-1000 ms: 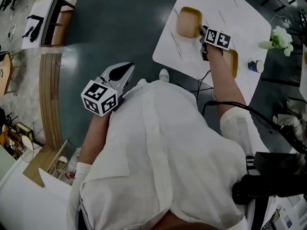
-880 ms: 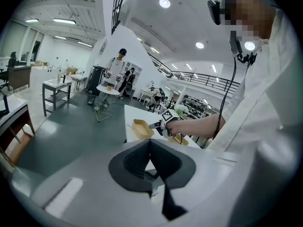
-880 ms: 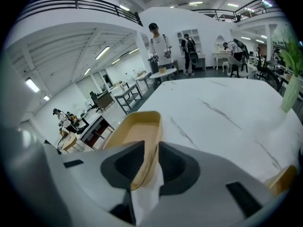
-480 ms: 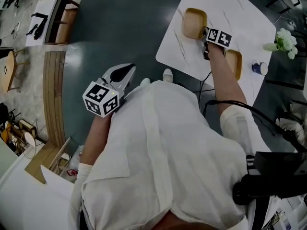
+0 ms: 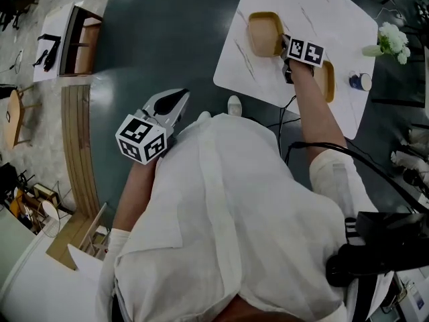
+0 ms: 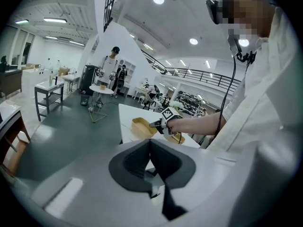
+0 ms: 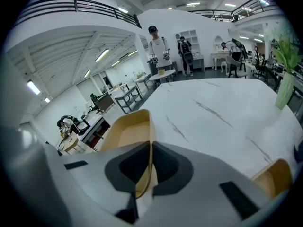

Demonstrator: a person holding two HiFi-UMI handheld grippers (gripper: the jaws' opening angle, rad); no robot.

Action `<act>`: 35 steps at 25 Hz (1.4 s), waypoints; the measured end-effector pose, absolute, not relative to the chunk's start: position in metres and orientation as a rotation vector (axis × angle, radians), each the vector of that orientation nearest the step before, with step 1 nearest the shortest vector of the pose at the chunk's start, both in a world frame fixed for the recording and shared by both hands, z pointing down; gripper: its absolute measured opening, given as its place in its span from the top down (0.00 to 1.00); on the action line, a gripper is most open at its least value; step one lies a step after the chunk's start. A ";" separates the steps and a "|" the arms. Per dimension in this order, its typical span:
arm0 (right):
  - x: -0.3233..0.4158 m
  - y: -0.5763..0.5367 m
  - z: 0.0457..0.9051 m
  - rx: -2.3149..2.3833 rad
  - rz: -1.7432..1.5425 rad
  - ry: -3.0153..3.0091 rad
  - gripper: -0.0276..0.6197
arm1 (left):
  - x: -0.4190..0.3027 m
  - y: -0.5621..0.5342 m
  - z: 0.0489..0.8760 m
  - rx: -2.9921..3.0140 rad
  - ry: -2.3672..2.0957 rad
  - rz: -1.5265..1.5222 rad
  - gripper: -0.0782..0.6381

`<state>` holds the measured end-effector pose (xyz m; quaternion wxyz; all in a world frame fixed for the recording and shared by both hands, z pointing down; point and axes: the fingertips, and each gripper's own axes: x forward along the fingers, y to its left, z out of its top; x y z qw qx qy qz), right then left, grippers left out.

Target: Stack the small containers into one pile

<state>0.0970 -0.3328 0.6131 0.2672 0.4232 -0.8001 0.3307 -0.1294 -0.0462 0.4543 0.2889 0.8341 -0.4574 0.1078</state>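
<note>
A tan oblong container (image 5: 263, 33) lies on the white marble table (image 5: 301, 5). My right gripper (image 5: 284, 42) is shut on its right-hand wall. In the right gripper view that thin wall (image 7: 142, 141) runs between the jaws of the right gripper (image 7: 150, 148). A second tan container (image 5: 326, 80) lies nearer me, partly under my right forearm, and shows low at the right (image 7: 272, 176). My left gripper (image 5: 175, 99) is shut and empty, held by my body over the dark floor. In its own view the left gripper (image 6: 150, 143) points at the first container (image 6: 142, 126).
A vase of white flowers (image 5: 391, 42) and a blue cup (image 5: 360, 81) stand at the table's right side. The table's near corner (image 5: 218, 79) overhangs the floor. A wooden bench (image 5: 74, 139) and a small side table (image 5: 80, 32) stand at the left. People stand far off (image 7: 158, 48).
The head view sways a little. Both grippers and both containers keep their places.
</note>
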 end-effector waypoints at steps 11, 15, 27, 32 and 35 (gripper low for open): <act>0.142 -0.305 0.554 1.197 0.911 -2.228 0.93 | -0.099 -0.058 0.453 2.331 -1.047 0.303 0.88; 0.171 -0.291 0.538 1.240 0.926 -2.228 0.93 | -0.086 -0.062 0.452 2.366 -0.972 0.308 0.88; 0.278 -0.254 0.524 1.358 0.946 -2.155 0.93 | -0.042 -0.073 0.453 2.441 -0.810 0.335 0.88; 0.312 -0.247 0.525 1.348 0.929 -2.115 0.93 | -0.036 -0.080 0.451 2.449 -0.782 0.355 0.88; 0.332 -0.247 0.531 1.349 0.931 -2.091 0.93 | -0.032 -0.086 0.451 2.451 -0.781 0.357 0.88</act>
